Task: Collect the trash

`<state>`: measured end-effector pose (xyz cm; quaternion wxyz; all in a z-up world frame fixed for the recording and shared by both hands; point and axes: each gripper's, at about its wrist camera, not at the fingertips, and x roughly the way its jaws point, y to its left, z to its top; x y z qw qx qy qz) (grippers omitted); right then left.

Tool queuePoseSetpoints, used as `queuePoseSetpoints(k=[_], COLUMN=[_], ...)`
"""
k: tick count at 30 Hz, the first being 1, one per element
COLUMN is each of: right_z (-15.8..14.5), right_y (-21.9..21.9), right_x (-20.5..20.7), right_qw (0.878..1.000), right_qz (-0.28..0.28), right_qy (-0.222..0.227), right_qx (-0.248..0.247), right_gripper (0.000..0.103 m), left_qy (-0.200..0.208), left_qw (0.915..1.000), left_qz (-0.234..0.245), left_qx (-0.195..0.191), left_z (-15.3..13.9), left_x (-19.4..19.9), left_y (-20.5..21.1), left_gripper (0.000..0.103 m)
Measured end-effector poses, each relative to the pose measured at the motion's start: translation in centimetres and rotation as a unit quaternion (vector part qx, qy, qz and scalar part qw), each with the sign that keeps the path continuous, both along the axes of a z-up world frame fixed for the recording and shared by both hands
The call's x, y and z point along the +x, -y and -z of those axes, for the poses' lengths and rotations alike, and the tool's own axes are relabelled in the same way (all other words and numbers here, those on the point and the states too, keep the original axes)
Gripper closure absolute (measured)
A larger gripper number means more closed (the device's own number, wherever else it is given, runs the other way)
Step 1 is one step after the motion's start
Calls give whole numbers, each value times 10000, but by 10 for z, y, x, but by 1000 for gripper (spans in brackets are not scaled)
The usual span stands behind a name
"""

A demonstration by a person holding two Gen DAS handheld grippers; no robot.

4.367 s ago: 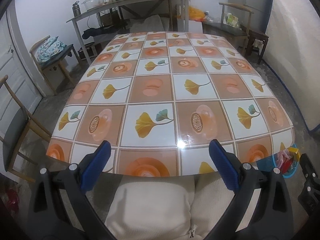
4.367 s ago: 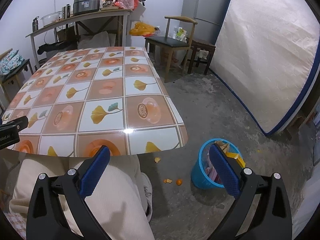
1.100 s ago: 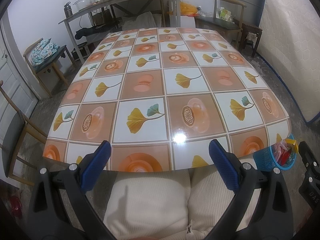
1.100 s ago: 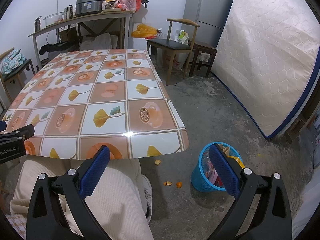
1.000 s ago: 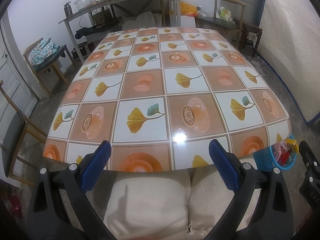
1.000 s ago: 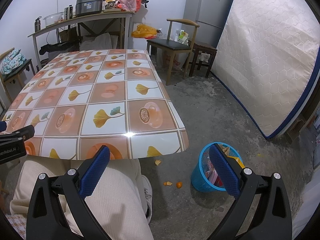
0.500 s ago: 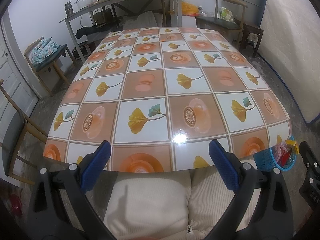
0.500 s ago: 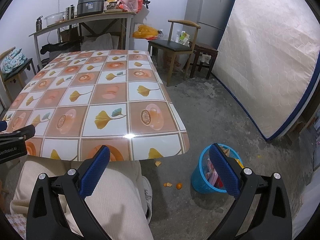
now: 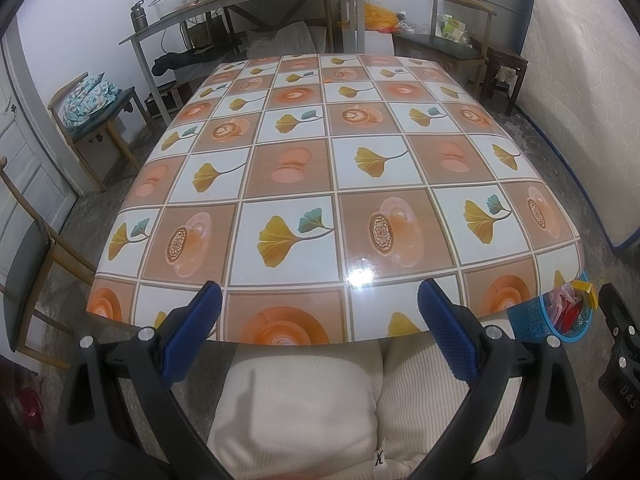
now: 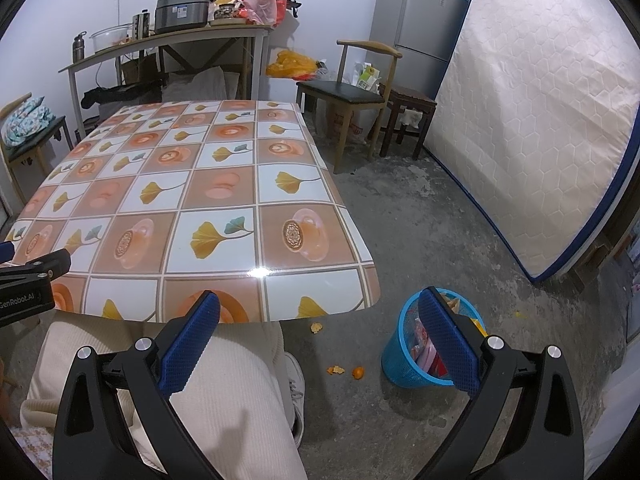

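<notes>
A blue plastic waste basket (image 10: 404, 364) full of colourful wrappers stands on the floor by the table's right front corner; the left wrist view catches it too, blue waste basket (image 9: 532, 322). Orange peel bits (image 10: 336, 370) and a small orange piece (image 10: 358, 372) lie on the floor left of the basket, another scrap (image 10: 317, 327) under the table edge. My left gripper (image 9: 320, 334) hangs open over the person's lap at the table's front edge. My right gripper (image 10: 318, 344) is open too, nothing between its blue pads, above the floor and lap.
The table (image 9: 332, 184) wears a glossy tablecloth with leaf and cup prints. Wooden chairs (image 10: 348, 96) stand around it. A mattress (image 10: 532, 120) leans at the right, a fridge (image 10: 416, 12) behind, and a cluttered side table (image 10: 168, 40) at the back wall.
Both views have tilted and shifted slightly; the table sits a little lower in frame. Both grippers stay open and hold nothing.
</notes>
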<state>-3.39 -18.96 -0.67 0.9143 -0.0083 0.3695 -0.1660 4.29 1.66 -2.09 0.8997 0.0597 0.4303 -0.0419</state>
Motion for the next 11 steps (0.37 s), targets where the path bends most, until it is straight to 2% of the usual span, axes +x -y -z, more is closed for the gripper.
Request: queuePoseSetpoints(k=[11], right_z=[0], right_y=[0], right_x=[0], right_qw=[10000], right_qz=[-1], right_qy=[2], right_qx=[-1], right_gripper=[6], left_qy=[-6], left_qw=[10000], left_qz=[-12], left_qx=[-19], left_z=[0], left_x=[0], left_y=[-1], left_gripper=[9])
